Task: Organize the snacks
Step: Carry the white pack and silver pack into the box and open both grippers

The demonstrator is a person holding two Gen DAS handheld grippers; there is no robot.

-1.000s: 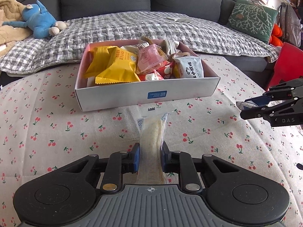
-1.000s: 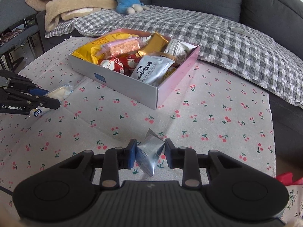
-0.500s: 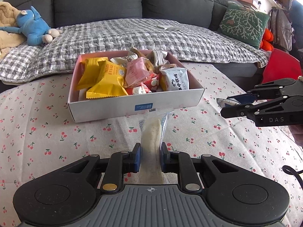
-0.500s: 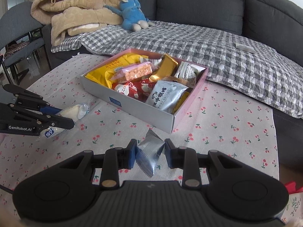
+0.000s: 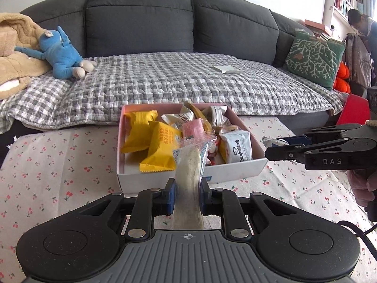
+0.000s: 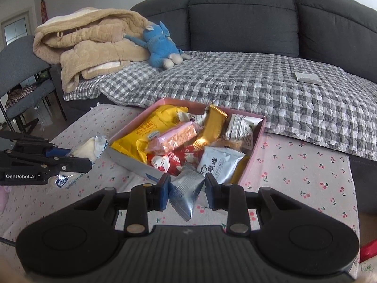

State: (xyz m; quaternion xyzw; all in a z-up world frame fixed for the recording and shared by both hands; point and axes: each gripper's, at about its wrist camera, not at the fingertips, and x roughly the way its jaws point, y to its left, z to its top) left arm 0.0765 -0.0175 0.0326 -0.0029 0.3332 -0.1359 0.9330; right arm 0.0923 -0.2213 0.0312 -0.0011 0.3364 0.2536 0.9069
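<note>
A shallow white box (image 5: 238,171) with a pink inside (image 6: 127,162) stands on the cherry-print cloth, holding several snack packets: yellow, pink, red, gold and white ones. My left gripper (image 5: 187,194) is shut on a long clear-wrapped pale pastry (image 5: 189,167), lifted just in front of the box's near wall. My right gripper (image 6: 187,192) is shut on a small silver packet (image 6: 186,188), raised near the box's front corner. In the right wrist view the left gripper (image 6: 77,159) shows at the left with the pastry (image 6: 88,149). The right gripper (image 5: 273,147) shows at the right of the left wrist view.
A grey sofa with a checked blanket (image 5: 188,80) lies behind the table. On it are a blue plush toy (image 5: 62,55), a beige quilt (image 6: 94,37) and a green cushion (image 5: 313,59). A chair (image 6: 21,80) stands to the left. A person (image 5: 362,27) is at the far right.
Both grippers have risen off the cloth with their packets and come closer to the box. The box now sits lower in each view.
</note>
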